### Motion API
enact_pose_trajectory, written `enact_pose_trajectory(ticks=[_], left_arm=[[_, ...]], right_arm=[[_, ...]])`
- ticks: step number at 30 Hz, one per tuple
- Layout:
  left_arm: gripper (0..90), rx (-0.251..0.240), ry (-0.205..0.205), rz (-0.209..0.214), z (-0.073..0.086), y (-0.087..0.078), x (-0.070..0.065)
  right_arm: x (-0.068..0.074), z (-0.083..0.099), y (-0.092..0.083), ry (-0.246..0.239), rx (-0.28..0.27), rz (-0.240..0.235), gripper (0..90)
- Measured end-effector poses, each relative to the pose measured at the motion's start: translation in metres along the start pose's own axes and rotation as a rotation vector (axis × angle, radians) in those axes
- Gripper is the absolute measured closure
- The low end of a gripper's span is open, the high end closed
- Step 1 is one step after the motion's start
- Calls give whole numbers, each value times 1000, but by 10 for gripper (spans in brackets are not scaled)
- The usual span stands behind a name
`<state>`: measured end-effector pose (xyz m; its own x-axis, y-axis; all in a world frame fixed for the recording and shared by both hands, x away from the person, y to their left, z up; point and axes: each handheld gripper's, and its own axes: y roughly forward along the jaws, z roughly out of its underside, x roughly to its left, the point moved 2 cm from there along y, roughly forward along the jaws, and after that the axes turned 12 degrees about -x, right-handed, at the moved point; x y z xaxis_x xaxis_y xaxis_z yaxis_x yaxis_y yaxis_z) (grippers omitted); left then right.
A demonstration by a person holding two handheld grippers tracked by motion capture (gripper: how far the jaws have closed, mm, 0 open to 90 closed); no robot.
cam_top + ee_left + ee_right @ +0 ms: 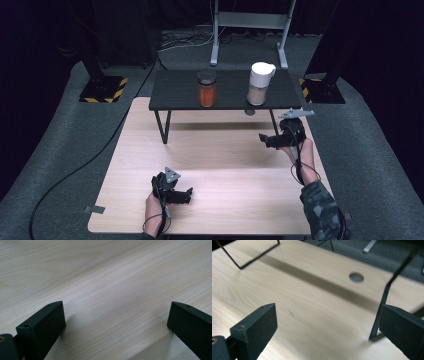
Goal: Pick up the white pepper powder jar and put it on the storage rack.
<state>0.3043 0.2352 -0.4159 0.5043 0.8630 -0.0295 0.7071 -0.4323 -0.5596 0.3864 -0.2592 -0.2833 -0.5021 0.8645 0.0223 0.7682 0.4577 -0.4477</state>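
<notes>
Two black two-jaw grippers sit over the pale wooden table (220, 165), each in one of the person's hands. The left gripper (187, 194) rests low near the table's near edge, jaws spread wide with nothing but bare wood grain between them in the left gripper view. The right gripper (263, 138) hangs near the table's right side, just in front of the low black shelf on thin wire legs (175, 95); its jaws stand wide apart and empty (one shelf leg (384, 302) shows between them, farther off). On the shelf stand a clear glass jar of orange powder (207, 89) and, well to its right, a clear jar of pale powder with a white lid (260, 83); this one is nearest the right gripper, though apart from it.
</notes>
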Motion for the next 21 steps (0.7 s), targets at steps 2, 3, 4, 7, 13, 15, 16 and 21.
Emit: enact_pose_trajectory(ticks=[2,3,4,7,13,15,16,21], left_arm=[[12,0,0,0,0,0,0],[12,0,0,0,0,0,0],[12,0,0,0,0,0,0],[12,0,0,0,0,0,0],[12,0,0,0,0,0,0],[12,-1,-1,-1,0,0,0],[12,0,0,0,0,0,0],[12,0,-1,0,0,0,0]], right_arm=[[-2,20,-3,28,1,-4,12],[-1,30,-3,34,3,3,11],[-2,41,-4,50,6,7,9],[-2,73,-8,92,15,28,8],[-4,125,-19,167,29,87,3],[-4,135,-24,185,28,96,3],[-3,139,-27,190,27,104,3],[0,153,-30,192,40,121,2]])
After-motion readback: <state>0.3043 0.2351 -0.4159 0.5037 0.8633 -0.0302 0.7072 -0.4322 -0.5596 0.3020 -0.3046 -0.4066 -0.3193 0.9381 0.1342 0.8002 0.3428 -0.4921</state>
